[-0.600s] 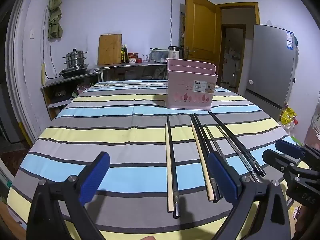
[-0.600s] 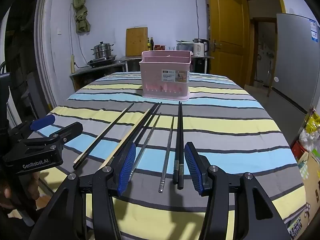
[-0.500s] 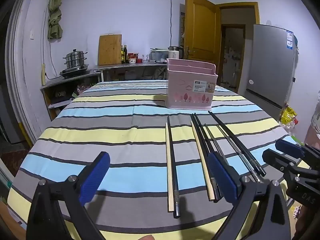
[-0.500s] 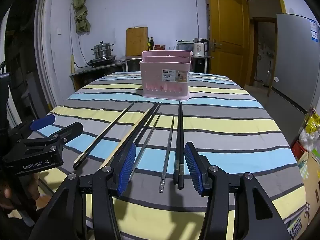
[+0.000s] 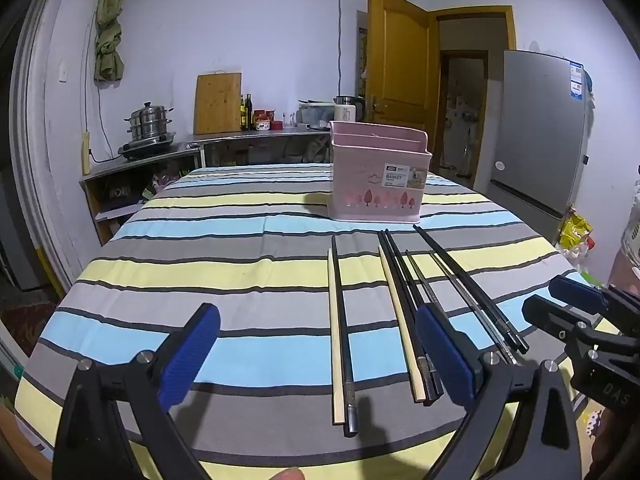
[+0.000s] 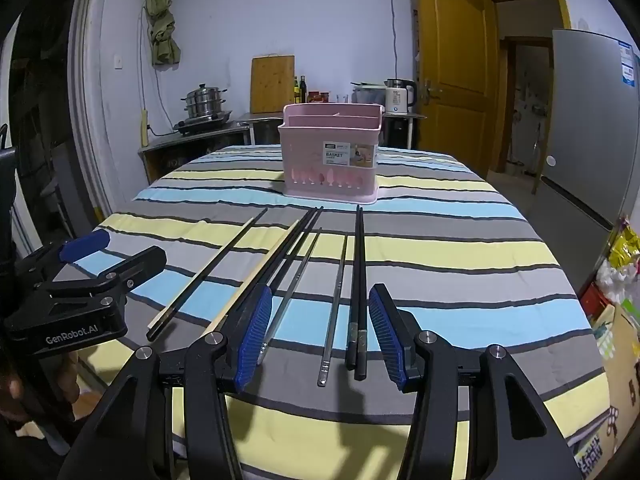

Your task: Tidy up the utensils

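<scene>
Several chopsticks lie side by side on the striped tablecloth [image 5: 240, 276], pointing toward a pink utensil basket [image 5: 376, 178] [image 6: 330, 160] at the far side. A wooden and black pair [image 5: 339, 332] lies leftmost; a black pair [image 6: 358, 280] and metal chopsticks [image 6: 334, 304] lie to the right. My left gripper [image 5: 316, 354] hovers open above the near ends, nothing between its blue pads. My right gripper [image 6: 322, 330] is open too, over the metal and black sticks, touching none. Each gripper shows at the edge of the other's view.
Behind the table runs a counter with a steamer pot [image 5: 150, 122], a cutting board [image 5: 218, 102], bottles and a kettle [image 6: 398, 94]. A wooden door [image 5: 396, 60] and a grey fridge [image 5: 538, 128] stand to the right. Bags [image 6: 620, 264] lie on the floor at right.
</scene>
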Available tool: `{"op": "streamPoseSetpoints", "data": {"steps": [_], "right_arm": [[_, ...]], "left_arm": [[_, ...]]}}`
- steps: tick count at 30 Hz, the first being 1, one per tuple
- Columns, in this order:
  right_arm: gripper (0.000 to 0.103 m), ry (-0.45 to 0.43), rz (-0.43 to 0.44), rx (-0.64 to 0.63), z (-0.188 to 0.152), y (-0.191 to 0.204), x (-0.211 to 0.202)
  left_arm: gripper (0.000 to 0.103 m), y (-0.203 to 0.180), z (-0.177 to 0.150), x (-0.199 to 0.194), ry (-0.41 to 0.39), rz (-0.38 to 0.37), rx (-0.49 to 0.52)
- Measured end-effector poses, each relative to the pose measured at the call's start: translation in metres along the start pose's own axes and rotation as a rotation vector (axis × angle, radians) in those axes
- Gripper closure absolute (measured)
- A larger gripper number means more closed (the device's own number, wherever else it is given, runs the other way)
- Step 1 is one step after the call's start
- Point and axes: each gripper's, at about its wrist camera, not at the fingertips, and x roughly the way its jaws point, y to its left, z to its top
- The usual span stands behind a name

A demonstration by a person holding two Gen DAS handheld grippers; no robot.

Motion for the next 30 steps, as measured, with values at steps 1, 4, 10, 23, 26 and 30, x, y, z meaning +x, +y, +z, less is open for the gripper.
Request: {"op": "streamPoseSetpoints", "data": {"steps": [1, 4, 10, 23, 26, 30], "right_arm": [[0.051, -0.001, -0.001, 0.0, 0.0001, -0.0004, -0.0001], [0.051, -0.004, -0.004, 0.0, -0.0006, -0.0004, -0.0013], [0.051, -0.006, -0.007, -0.001, 0.0, 0.0004, -0.0025], [0.051, -0.006, -0.007, -0.001, -0.0001, 0.0001, -0.0027], [0.051, -0.006, -0.007, -0.002, -0.0002, 0.0002, -0.003], [0.051, -0.005, -0.007, -0.001, -0.0003, 0.0005, -0.0025]], "left_arm": [[0.003, -0.0003, -0.0001, 0.0003, 0.0, 0.001, 0.001], [0.003, 0.0, 0.0, -0.0005, -0.001, -0.001, 0.001], [0.003, -0.0005, 0.0, -0.0001, -0.003, -0.002, 0.001], [0.003, -0.0005, 0.0011, -0.0022, -0.007, -0.002, 0.002], [0.003, -0.0005, 0.001, -0.0027, -0.008, -0.003, 0.002], [0.003, -0.0012, 0.0013, -0.0034, -0.01, -0.003, 0.003]]}}
